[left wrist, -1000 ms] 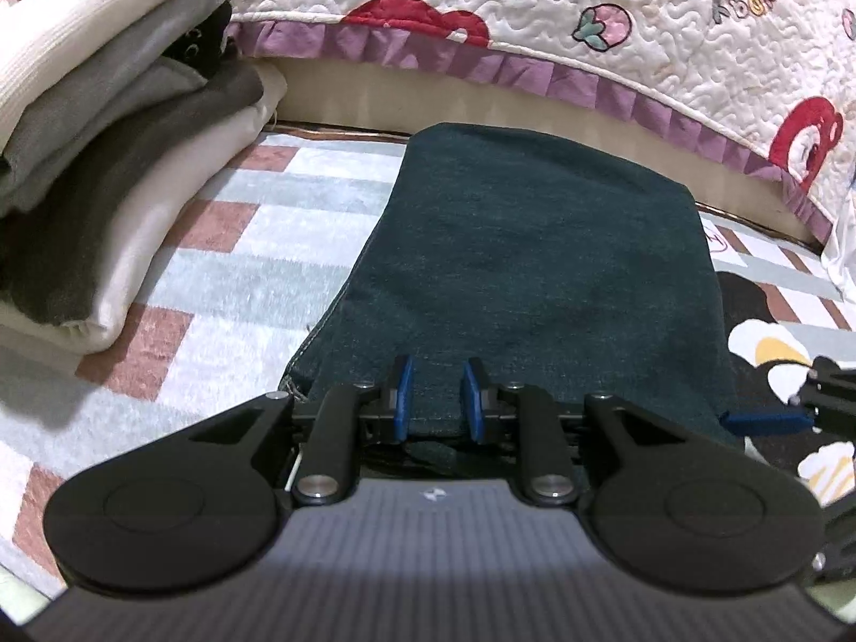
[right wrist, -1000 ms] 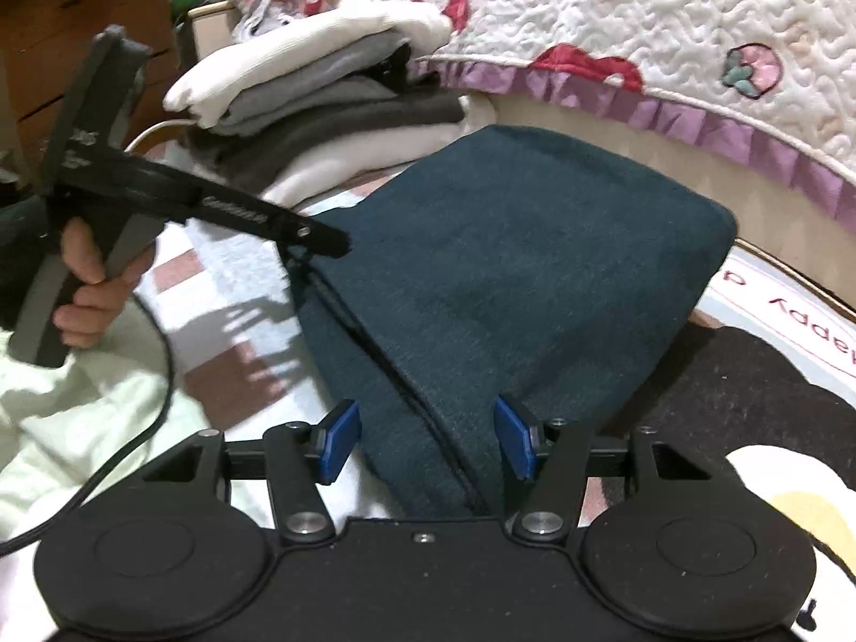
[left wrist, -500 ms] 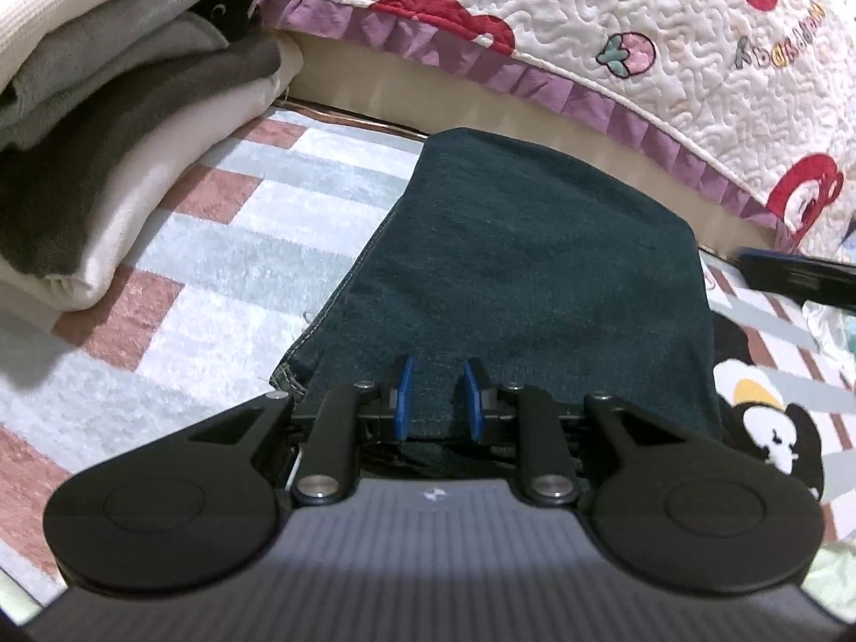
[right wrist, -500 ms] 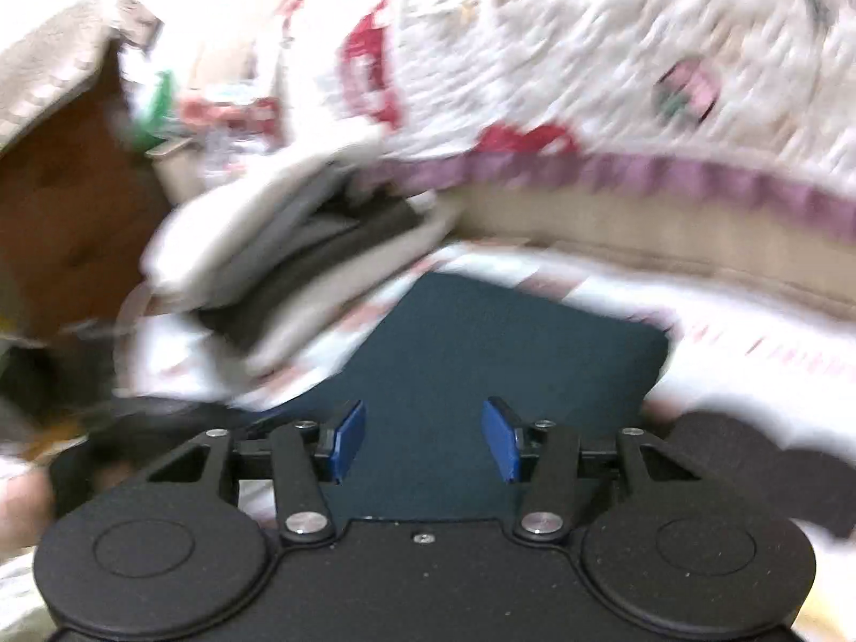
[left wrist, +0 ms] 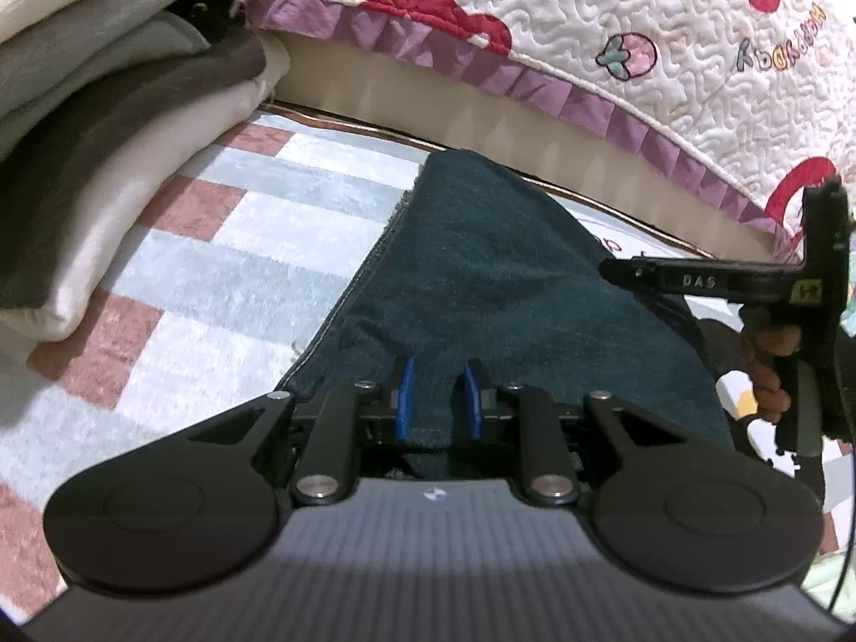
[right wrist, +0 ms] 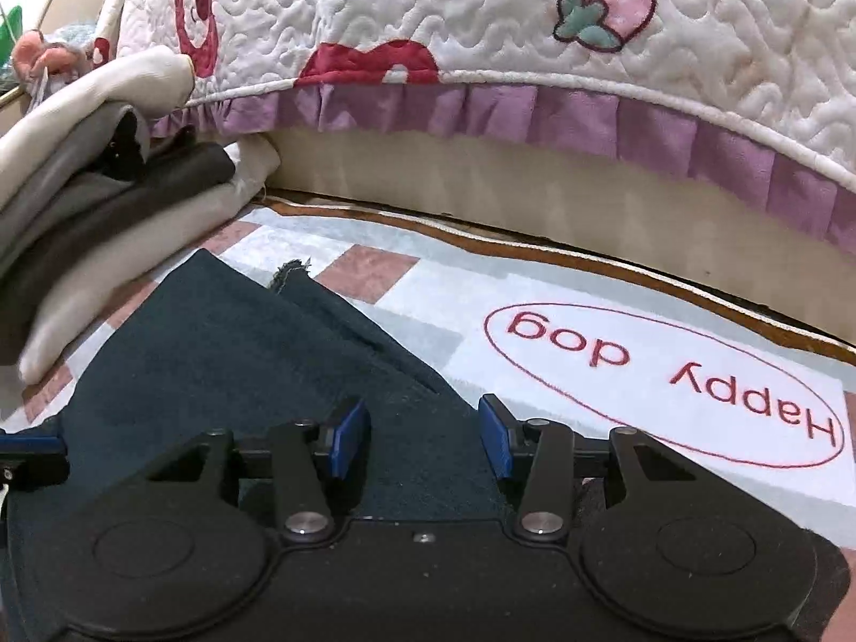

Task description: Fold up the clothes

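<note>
Dark denim garment [left wrist: 497, 278] near edge hidden, clamped in left gripper [left wrist: 436, 401], right gripper [right wrist: 422, 436] apart above it

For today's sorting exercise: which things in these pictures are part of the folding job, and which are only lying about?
Part of the job:
dark denim garment
left hand-held gripper, shut on the garment
right hand-held gripper, open over it

Lying about:
stack of folded clothes
quilted bedspread
patterned rug
</note>
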Motion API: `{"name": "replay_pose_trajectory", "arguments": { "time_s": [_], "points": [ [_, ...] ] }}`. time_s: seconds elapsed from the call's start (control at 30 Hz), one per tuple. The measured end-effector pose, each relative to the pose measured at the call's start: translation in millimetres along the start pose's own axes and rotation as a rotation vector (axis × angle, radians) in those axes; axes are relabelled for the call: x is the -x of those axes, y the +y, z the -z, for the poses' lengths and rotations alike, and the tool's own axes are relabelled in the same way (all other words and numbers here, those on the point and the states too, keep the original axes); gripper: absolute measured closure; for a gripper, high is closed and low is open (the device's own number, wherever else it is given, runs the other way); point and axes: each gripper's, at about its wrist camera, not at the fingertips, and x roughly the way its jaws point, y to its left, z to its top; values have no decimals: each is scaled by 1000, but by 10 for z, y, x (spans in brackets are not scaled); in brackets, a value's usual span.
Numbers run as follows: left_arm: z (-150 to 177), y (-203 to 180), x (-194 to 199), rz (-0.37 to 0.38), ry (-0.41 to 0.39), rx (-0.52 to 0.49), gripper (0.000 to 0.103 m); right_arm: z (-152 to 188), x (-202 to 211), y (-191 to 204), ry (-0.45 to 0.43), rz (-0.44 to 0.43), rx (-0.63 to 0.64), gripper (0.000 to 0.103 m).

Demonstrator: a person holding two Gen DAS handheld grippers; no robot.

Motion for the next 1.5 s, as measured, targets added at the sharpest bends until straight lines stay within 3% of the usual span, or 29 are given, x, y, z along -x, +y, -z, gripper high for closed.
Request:
{"name": "replay_pose_trajectory", "arguments": {
  "time_s": [0.2, 0.33, 0.47, 0.5, 0.53, 0.57, 0.6, 0.67, 0.8, 0.9, 1.17, 1.3, 1.33, 1.43, 1.5],
  "points": [
    [180, -80, 174, -115, -88, 18, 84, -31, -33, -30, 6, -13, -13, 53],
    [135, -196, 118, -178, -53, -7, 84, -12, -24, -26, -10, -6, -8, 53],
    [56, -90, 210, -209, -23, 173, 83, 25, 56, 14, -62, 57, 13, 49],
    [47, -43, 293, -237, -40, 212, 72, 34, 76, 23, -75, 73, 18, 46],
    [39, 5, 376, -265, -57, 252, 62, 65, 157, 50, -107, 165, 22, 32],
    [30, 52, 459, -293, -74, 291, 55, 97, 244, 78, -141, 266, 25, 31],
    [31, 100, 518, -303, -82, 328, 54, 138, 356, 56, -159, 305, 5, 31],
    [84, 195, 499, -221, -53, 394, 52, 245, 582, -126, -155, 203, -141, 31],
    [191, 363, 455, -60, 6, 513, 52, 696, 697, -640, -1, -237, -562, 30],
    [252, 295, 289, -8, 44, 513, 49, 851, 561, -768, 70, -356, -715, 30],
    [314, 366, 166, -96, 35, 598, 31, 869, 425, -593, 97, -440, -687, 30],
    [260, 385, 90, -171, -15, 497, 25, 888, 357, -580, 70, -458, -697, 26],
    [251, 410, 51, -168, -13, 486, 24, 876, 330, -567, 56, -463, -696, 21],
    [246, 550, -34, -88, 5, 581, 22, 811, 276, -480, 21, -435, -677, 17],
    [230, 551, -97, -51, 24, 586, 24, 835, 319, -414, -9, -407, -668, 20]
  ]
}}
